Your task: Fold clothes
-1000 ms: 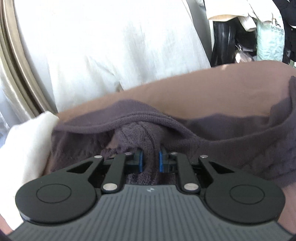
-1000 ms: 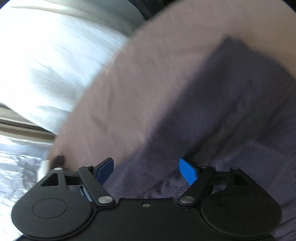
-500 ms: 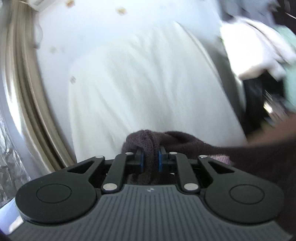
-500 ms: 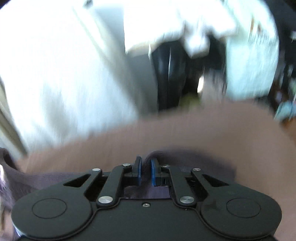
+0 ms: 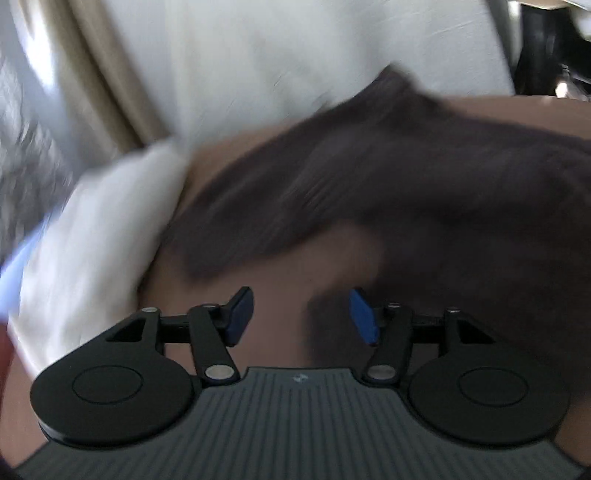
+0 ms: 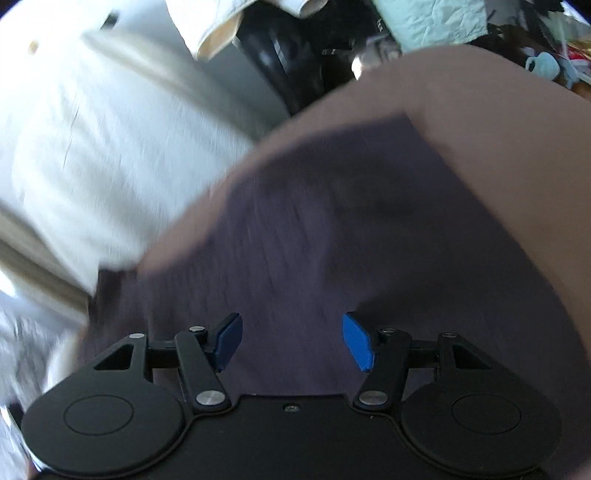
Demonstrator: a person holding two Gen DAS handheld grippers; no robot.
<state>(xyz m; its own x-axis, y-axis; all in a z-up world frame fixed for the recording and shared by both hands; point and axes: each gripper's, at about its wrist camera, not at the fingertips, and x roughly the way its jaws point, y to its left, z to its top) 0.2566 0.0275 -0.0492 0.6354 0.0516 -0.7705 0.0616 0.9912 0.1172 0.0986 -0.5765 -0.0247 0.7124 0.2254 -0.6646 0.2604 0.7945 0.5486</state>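
Observation:
A dark purple-brown knit garment [image 5: 388,177] lies on a brown surface [image 5: 280,295]; it is blurred by motion. My left gripper [image 5: 301,315] is open and empty, just short of the garment's near edge. In the right wrist view the same garment [image 6: 332,240] lies spread under my right gripper [image 6: 291,339], which is open and empty right above the cloth.
A white pillow or cloth [image 5: 85,236] lies at the left edge of the brown surface. White bedding or curtain [image 6: 92,147] hangs behind. Dark objects and a pale green bag [image 6: 436,18] clutter the far right background.
Both grippers have opened and let go of the garment. It now lies on the brown surface, and both grippers have dropped low over it.

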